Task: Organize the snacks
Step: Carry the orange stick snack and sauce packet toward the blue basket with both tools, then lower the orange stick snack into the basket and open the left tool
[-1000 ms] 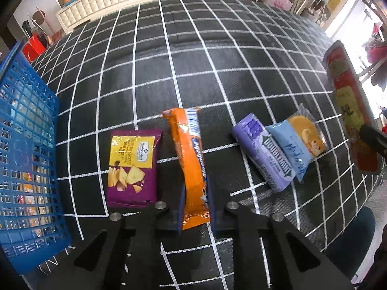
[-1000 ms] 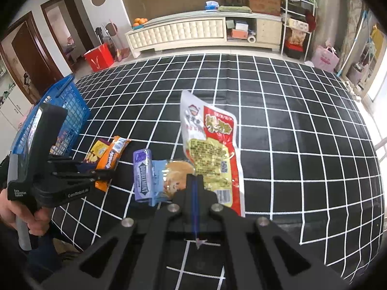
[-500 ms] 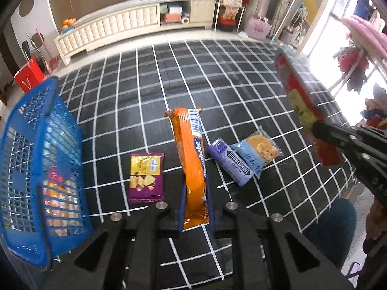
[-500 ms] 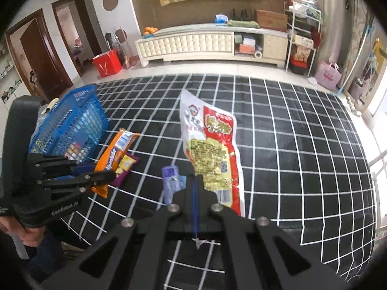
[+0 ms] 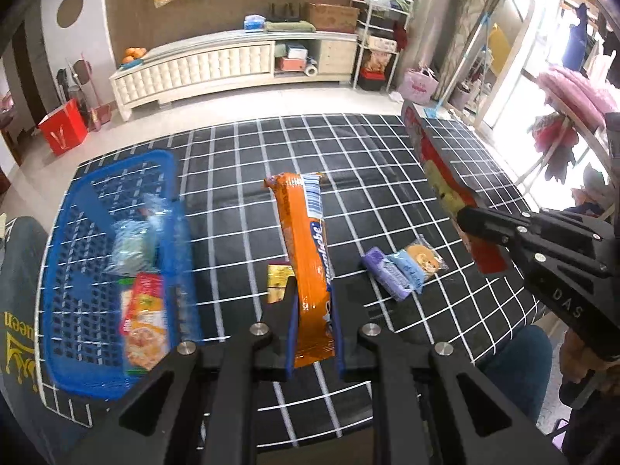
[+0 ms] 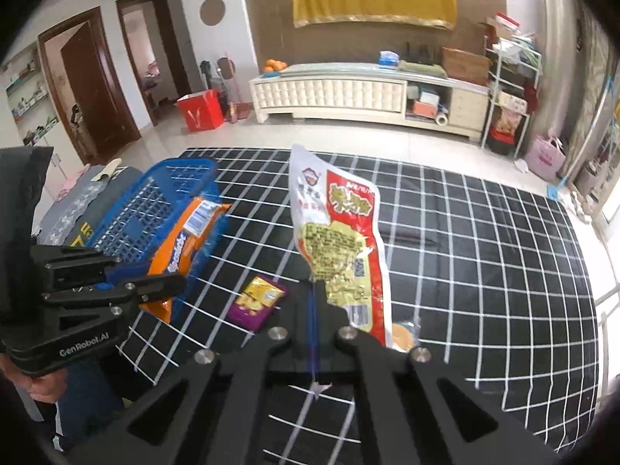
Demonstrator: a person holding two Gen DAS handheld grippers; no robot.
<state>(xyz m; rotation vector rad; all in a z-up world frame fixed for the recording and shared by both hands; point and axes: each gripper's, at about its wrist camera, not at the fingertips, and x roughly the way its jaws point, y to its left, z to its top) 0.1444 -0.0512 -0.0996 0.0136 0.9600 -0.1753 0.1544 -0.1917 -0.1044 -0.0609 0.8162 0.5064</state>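
Spread across the room's middle: a worktop (image 5: pixel 348 147) under black cloth with a white grid. At its left edge, a blue basket (image 5: pixel 97 193), already holding a red-and-yellow packet (image 5: pixel 145 325) and a pale blue bag (image 5: pixel 131 244). Raised well clear of the cloth, seen from the right wrist: a long white-and-red pouch (image 6: pixel 341 240), its lower edge pinched flat in the right tool (image 6: pixel 313 302), jaws closed to a thin line on the film, the pouch standing upward and away from the fingertips. Seen from the left wrist: an orange biscuit sleeve (image 5: pixel 306 252), clamped near its lower end between the two pads of the left tool (image 5: pixel 313 333), jaws narrowed to the sleeve's width, the sleeve also lifted off the cloth and pointing forward, just right of the basket. Below, lying on the cloth between the two tools: a purple-and-yellow chip packet (image 6: pixel 256 299), partly hidden behind the orange sleeve in the left view. To its right, touching side by side: a purple wafer bar (image 5: pixel 383 273) and a clear-wrapped round pastry (image 5: pixel 420 257).
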